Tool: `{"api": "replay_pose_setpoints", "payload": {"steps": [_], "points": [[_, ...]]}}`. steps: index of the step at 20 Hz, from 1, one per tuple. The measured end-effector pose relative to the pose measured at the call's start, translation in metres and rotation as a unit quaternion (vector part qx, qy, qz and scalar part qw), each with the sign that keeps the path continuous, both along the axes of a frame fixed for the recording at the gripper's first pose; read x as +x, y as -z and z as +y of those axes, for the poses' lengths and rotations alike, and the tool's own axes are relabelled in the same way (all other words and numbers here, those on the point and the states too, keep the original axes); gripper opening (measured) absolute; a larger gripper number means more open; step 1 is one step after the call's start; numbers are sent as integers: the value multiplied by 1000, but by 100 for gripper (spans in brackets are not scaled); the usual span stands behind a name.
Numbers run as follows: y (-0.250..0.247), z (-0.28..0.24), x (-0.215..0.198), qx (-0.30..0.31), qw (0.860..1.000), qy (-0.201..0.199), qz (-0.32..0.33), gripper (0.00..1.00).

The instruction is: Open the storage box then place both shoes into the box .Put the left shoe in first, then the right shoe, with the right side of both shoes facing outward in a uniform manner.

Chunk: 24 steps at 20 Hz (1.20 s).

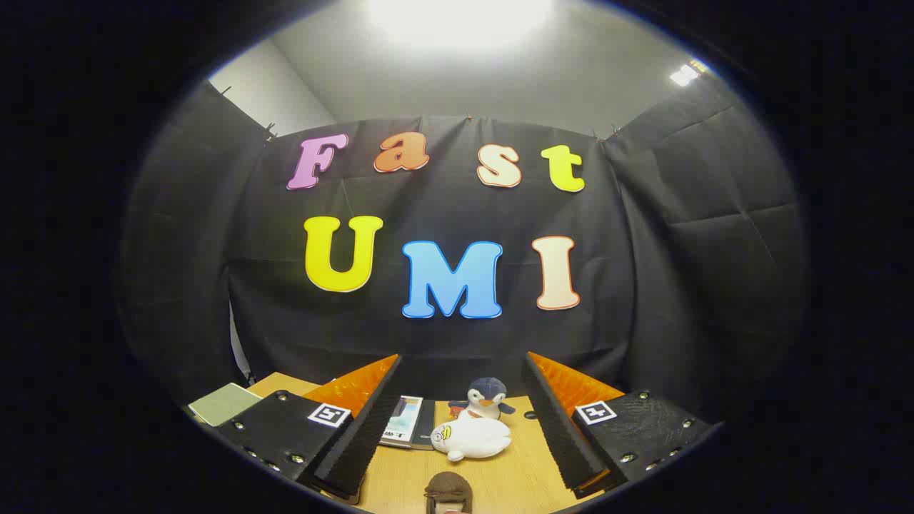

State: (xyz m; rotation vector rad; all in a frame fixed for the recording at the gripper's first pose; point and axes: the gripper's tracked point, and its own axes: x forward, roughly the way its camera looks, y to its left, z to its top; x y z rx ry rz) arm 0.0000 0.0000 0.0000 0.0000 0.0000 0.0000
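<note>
My gripper [460, 421] is held high and level above a wooden table [500, 478], its two black fingers [364, 428] with orange backs spread wide apart, nothing between them. No shoe or storage box can be made out. Between the fingers, down on the table, lie soft toys: a white plush [471, 437] and a dark blue penguin [487, 398] just behind it. A brown rounded thing [448, 491] sits nearest to me; what it is cannot be told.
A book [405, 422] lies flat just ahead of the left finger. A pale green pad [223, 403] rests at the table's far left corner. The booth's black cloth wall stands close behind the table.
</note>
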Motion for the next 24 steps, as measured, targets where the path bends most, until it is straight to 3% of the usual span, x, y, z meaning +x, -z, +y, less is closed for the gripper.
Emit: {"api": "replay_pose_setpoints", "payload": {"steps": [7,13,16,24], "points": [[15,6,17,26,999,-40,21,99],[22,-11,31,20,1000,-19,11,99],[25,0,37,29,999,-30,13,99],[72,58,52,63,992,-100,50,99]]}}
